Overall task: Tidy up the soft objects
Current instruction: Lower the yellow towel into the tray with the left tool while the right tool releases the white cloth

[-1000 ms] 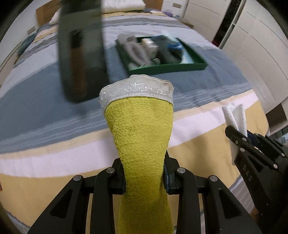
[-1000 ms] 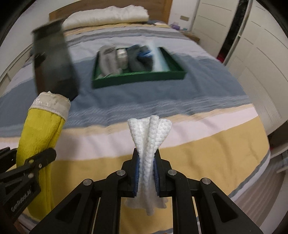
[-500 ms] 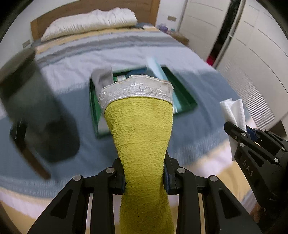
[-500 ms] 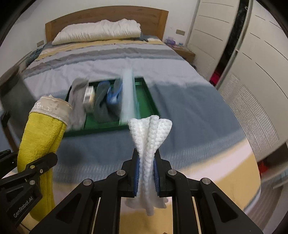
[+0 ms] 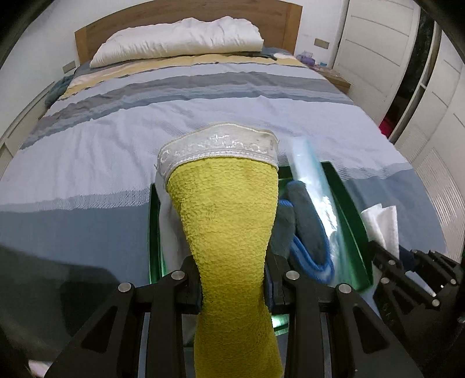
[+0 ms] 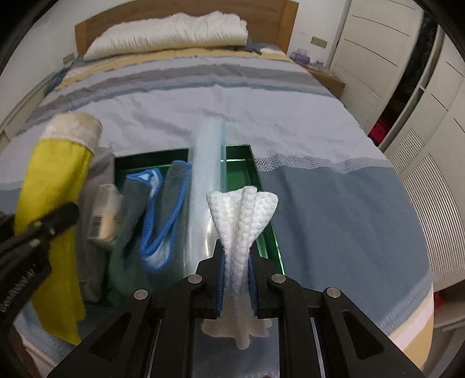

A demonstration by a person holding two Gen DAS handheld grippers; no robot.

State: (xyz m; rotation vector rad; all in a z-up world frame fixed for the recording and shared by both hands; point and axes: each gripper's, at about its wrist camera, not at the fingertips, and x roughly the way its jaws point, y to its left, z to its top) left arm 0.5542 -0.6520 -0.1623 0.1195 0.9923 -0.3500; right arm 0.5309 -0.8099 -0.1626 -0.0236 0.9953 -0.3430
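Claws first: my left claw (image 5: 232,286) is clamped on a yellow terry cloth (image 5: 229,221) with a pale woven band at its top, the cloth pinched at its waist and standing up through the centre of the left wrist frame. My right claw (image 6: 236,286) is squeezed tight on a white waffle-knit cloth (image 6: 242,215), whose folds fan out above the blue pads (image 6: 221,283) and whose tail hangs below them.

Behind both cloths, mid-frame, I see a green tray (image 6: 252,162) lying on the striped bed (image 6: 319,122). Inside it are a grey cloth with blue edging (image 6: 162,203), a pale blue transparent packet (image 6: 203,174) running lengthwise, a small packaged item with a barcode (image 6: 103,215) and a light grey cloth (image 6: 98,174) at the tray's left side. In the right wrist frame the yellow cloth sits at the left edge, in front of the tray's left part. A white pillow (image 5: 177,39) lies at the top of the frame against the wooden headboard (image 5: 290,14).
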